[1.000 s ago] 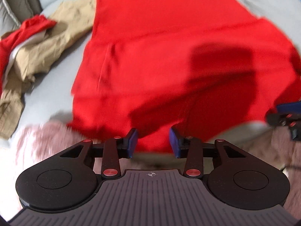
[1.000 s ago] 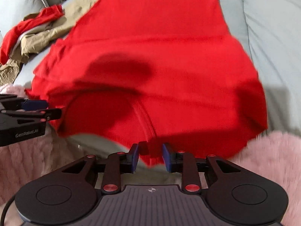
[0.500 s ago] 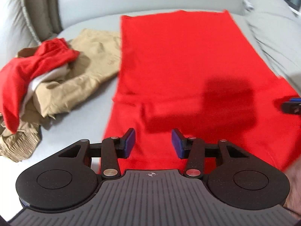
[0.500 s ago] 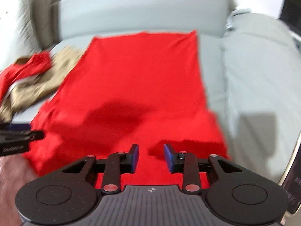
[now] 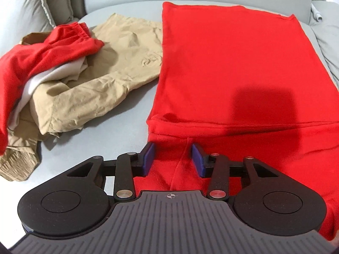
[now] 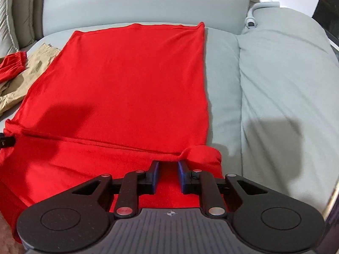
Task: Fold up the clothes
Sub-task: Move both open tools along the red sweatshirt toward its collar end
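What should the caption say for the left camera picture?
Open left gripper over a red shirt on a grey sofa, crumpled clothes beside.

A grey sofa (image 6: 224,67) fills the view; a plump grey cushion (image 6: 286,80) lies on its right end.

A plain bright red garment (image 5: 233,63) lies before you on the pale grey sofa (image 6: 275,74); beside it, tan trousers (image 5: 101,67), a smaller red piece (image 5: 48,50) and a white one (image 5: 53,74). Your black grippers carry blue pads (image 5: 148,158).
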`<action>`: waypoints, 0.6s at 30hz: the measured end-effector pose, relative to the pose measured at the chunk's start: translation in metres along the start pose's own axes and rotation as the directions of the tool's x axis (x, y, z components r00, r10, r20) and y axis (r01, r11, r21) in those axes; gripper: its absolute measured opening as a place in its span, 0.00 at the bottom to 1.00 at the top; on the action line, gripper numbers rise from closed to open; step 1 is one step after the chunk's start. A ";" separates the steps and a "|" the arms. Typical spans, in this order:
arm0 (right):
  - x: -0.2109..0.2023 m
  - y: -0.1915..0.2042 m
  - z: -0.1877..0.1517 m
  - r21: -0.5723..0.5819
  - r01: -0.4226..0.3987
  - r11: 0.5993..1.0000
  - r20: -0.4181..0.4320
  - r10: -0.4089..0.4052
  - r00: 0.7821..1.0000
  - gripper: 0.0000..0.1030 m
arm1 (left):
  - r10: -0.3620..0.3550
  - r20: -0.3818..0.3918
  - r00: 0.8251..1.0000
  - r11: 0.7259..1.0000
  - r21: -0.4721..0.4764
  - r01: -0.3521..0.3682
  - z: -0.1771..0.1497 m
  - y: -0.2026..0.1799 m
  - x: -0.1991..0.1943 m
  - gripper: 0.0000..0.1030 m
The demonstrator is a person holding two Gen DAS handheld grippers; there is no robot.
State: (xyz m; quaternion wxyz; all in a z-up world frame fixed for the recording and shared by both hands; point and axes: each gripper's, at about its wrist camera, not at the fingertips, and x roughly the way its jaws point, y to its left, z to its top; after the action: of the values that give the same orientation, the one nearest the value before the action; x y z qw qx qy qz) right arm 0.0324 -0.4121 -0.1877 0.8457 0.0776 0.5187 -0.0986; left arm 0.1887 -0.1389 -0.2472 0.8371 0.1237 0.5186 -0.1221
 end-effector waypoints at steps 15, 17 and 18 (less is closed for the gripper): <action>-0.019 0.066 -0.044 -0.132 -0.088 0.987 -0.041 0.084 0.996 0.20 | -0.120 -0.031 0.992 0.986 0.111 0.122 -0.044 -0.042 -0.025 0.45; -0.026 0.053 -0.045 -0.079 -0.024 0.997 -0.042 0.020 0.999 0.22 | -0.106 -0.031 0.994 0.989 0.100 0.109 -0.045 -0.036 -0.028 0.43; -0.032 0.046 -0.046 -0.046 -0.025 0.999 -0.043 0.023 0.999 0.26 | -0.104 -0.030 0.994 0.990 0.092 0.106 -0.047 -0.032 -0.030 0.42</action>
State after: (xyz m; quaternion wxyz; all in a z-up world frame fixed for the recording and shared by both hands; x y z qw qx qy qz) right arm -0.0103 -0.3542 -0.1788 0.8372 0.0663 0.5377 -0.0745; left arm 0.1258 -0.1514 -0.2426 0.8161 0.1370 0.5288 -0.1887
